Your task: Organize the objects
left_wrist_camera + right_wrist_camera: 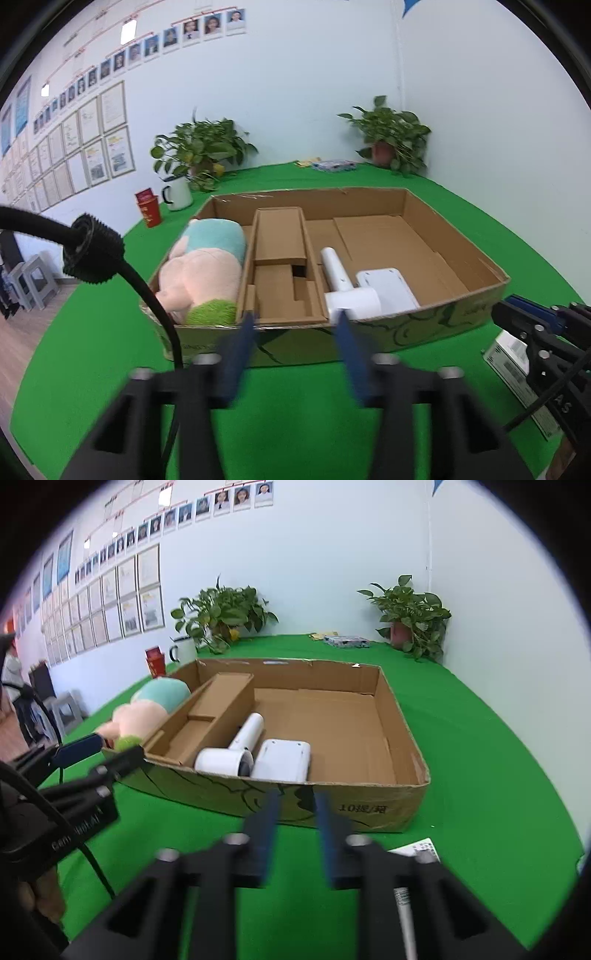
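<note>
Left wrist view: left gripper [295, 325] spread wide, empty, before the cardboard box [424, 332]. Inside the box: plush toy [201, 273] in the left compartment, white hair dryer [347, 288] touching a white device [388, 288]. Right gripper [295, 805] parted, holding nothing.

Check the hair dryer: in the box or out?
In. The hair dryer lies on its side inside the box, beside a white case.
</note>
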### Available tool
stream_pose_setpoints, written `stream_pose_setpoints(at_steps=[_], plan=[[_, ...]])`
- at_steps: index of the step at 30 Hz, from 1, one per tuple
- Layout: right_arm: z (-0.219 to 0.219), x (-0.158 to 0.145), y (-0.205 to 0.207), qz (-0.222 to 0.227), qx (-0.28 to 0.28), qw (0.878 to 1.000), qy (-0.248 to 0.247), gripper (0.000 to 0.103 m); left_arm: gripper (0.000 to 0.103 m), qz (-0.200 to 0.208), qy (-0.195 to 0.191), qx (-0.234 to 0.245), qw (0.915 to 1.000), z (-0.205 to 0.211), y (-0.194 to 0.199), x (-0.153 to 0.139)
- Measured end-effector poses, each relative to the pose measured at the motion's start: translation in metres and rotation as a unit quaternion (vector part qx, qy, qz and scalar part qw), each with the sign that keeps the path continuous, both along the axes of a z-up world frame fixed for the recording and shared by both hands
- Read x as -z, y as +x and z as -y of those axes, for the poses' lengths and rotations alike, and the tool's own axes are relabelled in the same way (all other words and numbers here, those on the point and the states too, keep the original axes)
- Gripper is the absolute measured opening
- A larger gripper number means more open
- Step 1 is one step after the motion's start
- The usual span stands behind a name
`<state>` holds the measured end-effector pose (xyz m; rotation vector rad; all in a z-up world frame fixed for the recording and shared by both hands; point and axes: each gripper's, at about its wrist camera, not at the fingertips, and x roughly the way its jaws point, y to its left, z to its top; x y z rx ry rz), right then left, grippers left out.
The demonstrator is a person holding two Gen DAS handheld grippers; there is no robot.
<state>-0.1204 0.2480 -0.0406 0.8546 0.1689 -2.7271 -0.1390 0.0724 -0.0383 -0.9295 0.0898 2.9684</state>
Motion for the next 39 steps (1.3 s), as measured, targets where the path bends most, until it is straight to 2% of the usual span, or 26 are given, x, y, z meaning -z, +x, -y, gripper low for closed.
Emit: stream_pose_setpoints(at_steps=[2, 3, 4, 5, 6, 7, 8, 12, 21, 28, 33, 36, 39], plan=[[0.002, -0.001, 0.003, -0.003, 0.003, 1.0, 0.001, 0.013, 0.012, 0.011, 0.001, 0.004, 0.9999, 0.0, -0.002, 0.0], [0.002, -0.003, 0.005, -0.007, 0.008, 1.0, 0.003, 0.023, 0.014, 0.007, -0.003, -0.001, 1.0, 0.0, -0.001, 0.0], [0.002, -0.004, 0.006, -0.01, 0.011, 1.0, 0.005, 0.054, 0.019, -0.001, -0.009, -0.013, 0.9999, 0.001, 0.0, -0.001], [0.001, -0.005, 0.008, -0.013, 0.013, 1.0, 0.001, 0.075, 0.048, -0.006, -0.012, -0.023, 0.9996, 0.003, 0.001, -0.003], [-0.002, -0.007, 0.011, -0.02, 0.012, 1.0, -0.011, 0.094, 0.086, -0.012, -0.01, -0.032, 0.9994, 0.005, 0.003, -0.004], [-0.005, -0.01, 0.014, -0.03, 0.013, 0.999, -0.025, 0.094, 0.096, -0.025, -0.002, -0.041, 0.9988, 0.008, 0.006, -0.007], [-0.007, -0.011, 0.015, -0.031, 0.013, 0.999, -0.031, 0.094, 0.098, -0.035, 0.003, -0.047, 0.9982, 0.011, 0.009, -0.009], [-0.007, -0.011, 0.012, -0.017, 0.005, 0.999, -0.032, 0.095, 0.098, -0.035, -0.006, -0.044, 0.9984, 0.009, 0.013, -0.012], [0.004, -0.006, 0.016, -0.014, -0.007, 0.999, -0.034, 0.095, 0.098, -0.012, 0.001, -0.053, 0.9985, 0.015, 0.014, -0.012], [0.013, -0.002, 0.014, -0.014, -0.014, 1.0, -0.024, 0.095, 0.098, 0.0, -0.018, -0.071, 0.9973, 0.018, 0.013, -0.006], [0.005, 0.003, 0.015, -0.012, -0.029, 0.999, -0.038, 0.095, 0.098, 0.017, -0.009, -0.053, 0.9984, 0.02, 0.01, 0.0], [-0.025, 0.008, 0.014, -0.012, -0.014, 0.999, -0.05, 0.095, 0.098, 0.059, 0.042, 0.002, 0.9973, 0.02, 0.004, 0.012], [-0.065, 0.018, 0.009, 0.013, 0.016, 0.999, -0.04, 0.095, 0.098, 0.123, 0.126, 0.076, 0.9815, 0.016, -0.005, 0.034]])
